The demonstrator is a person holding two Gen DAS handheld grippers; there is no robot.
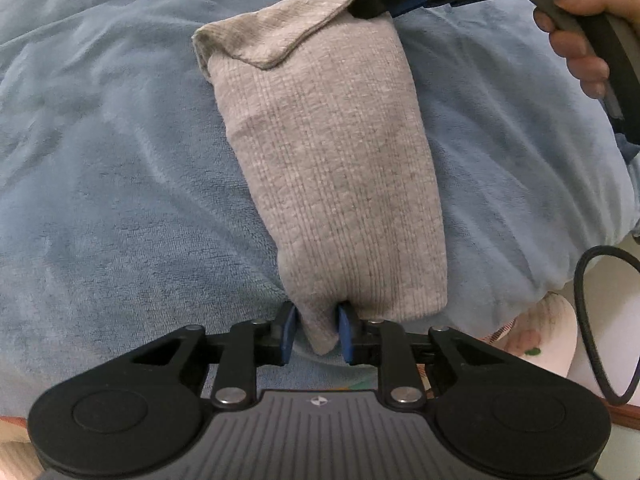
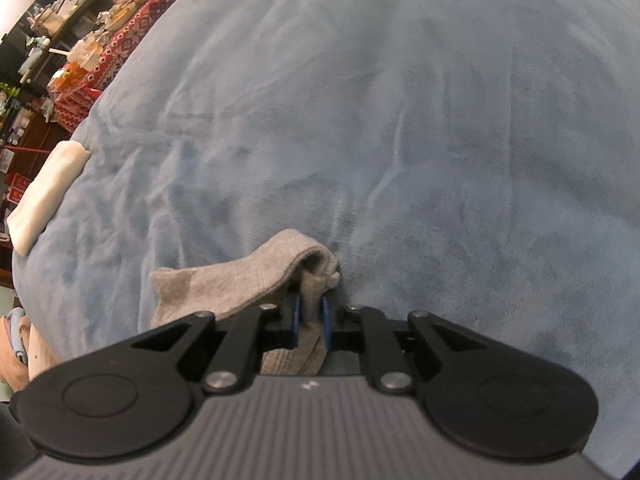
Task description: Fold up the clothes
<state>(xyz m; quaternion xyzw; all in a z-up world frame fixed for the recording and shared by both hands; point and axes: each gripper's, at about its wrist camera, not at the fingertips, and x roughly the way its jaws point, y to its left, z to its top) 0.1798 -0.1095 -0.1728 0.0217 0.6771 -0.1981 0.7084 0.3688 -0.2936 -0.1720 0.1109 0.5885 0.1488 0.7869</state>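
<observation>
A grey ribbed knit garment (image 1: 332, 168) lies folded in a long strip on the blue fleece blanket (image 1: 120, 200). My left gripper (image 1: 317, 334) is at its near end, blue pads closed on the near corner of the cloth. My right gripper (image 1: 370, 6), held by a person's hand (image 1: 584, 40), pinches the far right corner, where a flap is folded over. In the right wrist view, my right gripper (image 2: 310, 322) is shut on a bunched fold of the grey garment (image 2: 240, 280), which is lifted slightly off the blanket (image 2: 400, 140).
A white folded item (image 2: 44, 196) sits at the blanket's left edge. Beyond it stands a cluttered table with a red patterned cloth (image 2: 112, 52). A black cable (image 1: 588, 320) loops at the bed's right edge beside a white patterned object (image 1: 552, 332).
</observation>
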